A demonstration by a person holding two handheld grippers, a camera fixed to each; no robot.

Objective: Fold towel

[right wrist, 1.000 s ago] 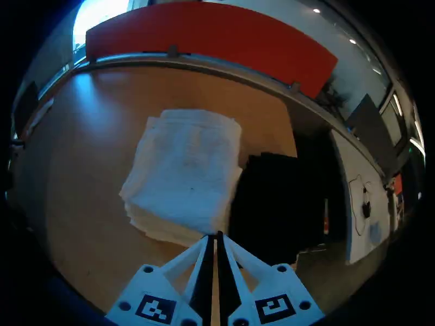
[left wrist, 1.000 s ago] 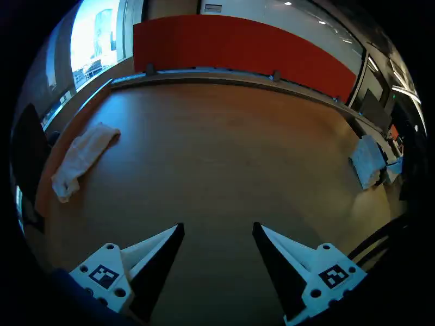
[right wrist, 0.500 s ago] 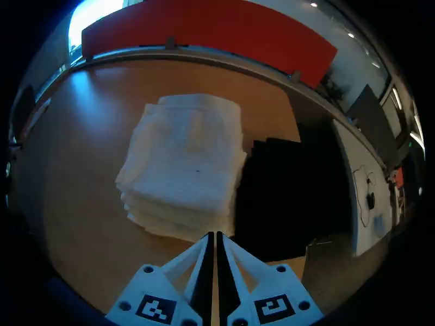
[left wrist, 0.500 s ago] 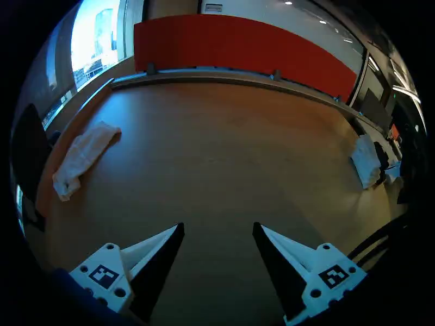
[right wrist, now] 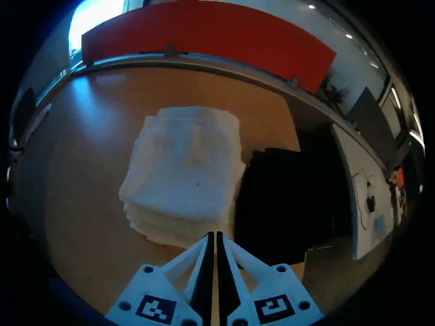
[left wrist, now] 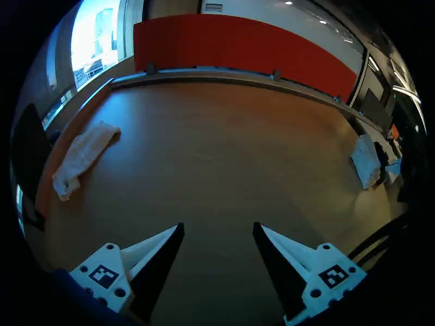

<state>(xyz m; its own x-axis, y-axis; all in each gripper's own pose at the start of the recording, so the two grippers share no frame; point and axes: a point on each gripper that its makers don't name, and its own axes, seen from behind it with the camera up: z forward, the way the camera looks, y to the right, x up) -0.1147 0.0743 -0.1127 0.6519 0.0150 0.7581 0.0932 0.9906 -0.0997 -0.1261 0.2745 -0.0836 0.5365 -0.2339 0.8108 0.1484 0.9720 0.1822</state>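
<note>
Holding both tools low over the broad brown wooden table [left wrist: 217,146], I took the long red panel [left wrist: 239,46] along its far edge as my mark. My left gripper [left wrist: 217,225] stood with its jaws wide apart and nothing between them, pointing across bare wood toward that panel. A rumpled white towel [left wrist: 81,157], unfolded and lying in a loose strip, sat well short of the panel at its window end, close to the table's side edge. My right gripper [right wrist: 216,234] had its jaws pressed together on nothing, their tips at the near side of a neat stack of folded white towels [right wrist: 185,174]; I could not tell whether they touched it. That stack lay short of the panel's other end, right beside the table's edge, with a dark shape I could not make out just past it. I judged one towel was left to fold and nothing was gripped. The risks I saw were these: my closed right jaws, if nudged forward, could shove the stack askew or off that edge, since it sat so close to it. The loose towel also lay far from my open left jaws and near its own edge, so a careless pinch on a single fold could drag it over instead of lifting it clear.
</note>
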